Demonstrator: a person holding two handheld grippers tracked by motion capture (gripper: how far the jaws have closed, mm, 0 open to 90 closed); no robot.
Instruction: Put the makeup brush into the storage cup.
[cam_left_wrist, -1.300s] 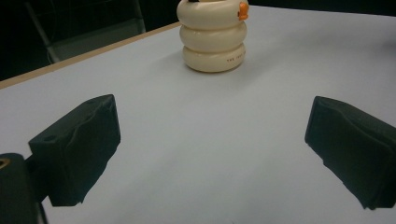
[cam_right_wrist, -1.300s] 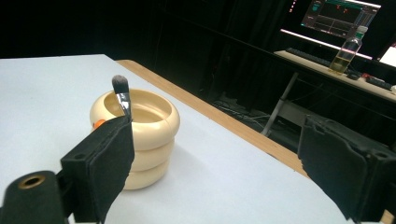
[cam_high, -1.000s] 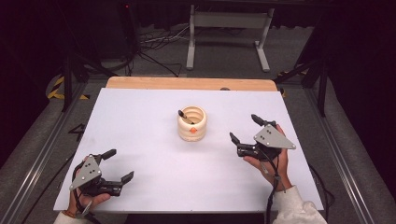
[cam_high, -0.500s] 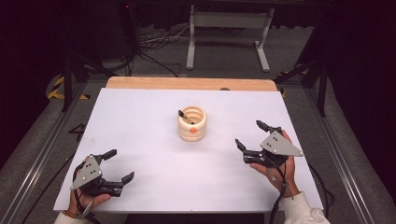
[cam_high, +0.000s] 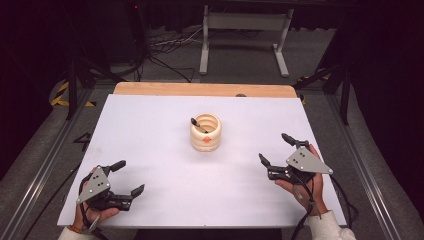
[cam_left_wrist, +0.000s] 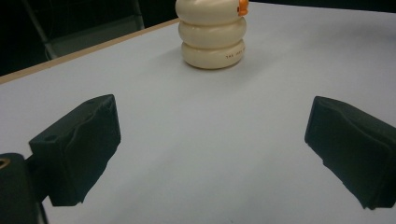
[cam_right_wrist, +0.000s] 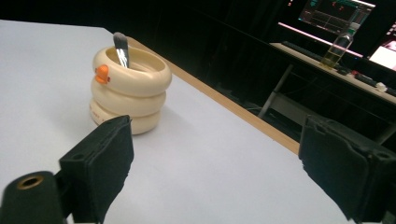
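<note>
A cream, three-ringed holder (cam_high: 205, 132) with a small orange duck bill stands upright near the middle of the white table (cam_high: 150, 130). A brush with a dark tip (cam_high: 195, 123) leans inside it. The left gripper view shows the holder (cam_left_wrist: 213, 33) ahead, and the right gripper view shows the holder (cam_right_wrist: 128, 90) and the brush (cam_right_wrist: 121, 50). My left gripper (cam_high: 121, 176) rests open near the front left corner. My right gripper (cam_high: 275, 149) is open at the front right, some way from the holder. Both hold nothing.
A wooden strip (cam_high: 200, 89) runs along the table's far edge. Beyond it stand a metal frame's legs (cam_high: 242, 40) and floor cables (cam_high: 165, 47). Rails flank the table. The right gripper view shows a desk with a bottle (cam_right_wrist: 339, 46) and monitors in the dark background.
My right gripper has drawn back toward the front right of the table, away from the holder. The left gripper has stayed put.
</note>
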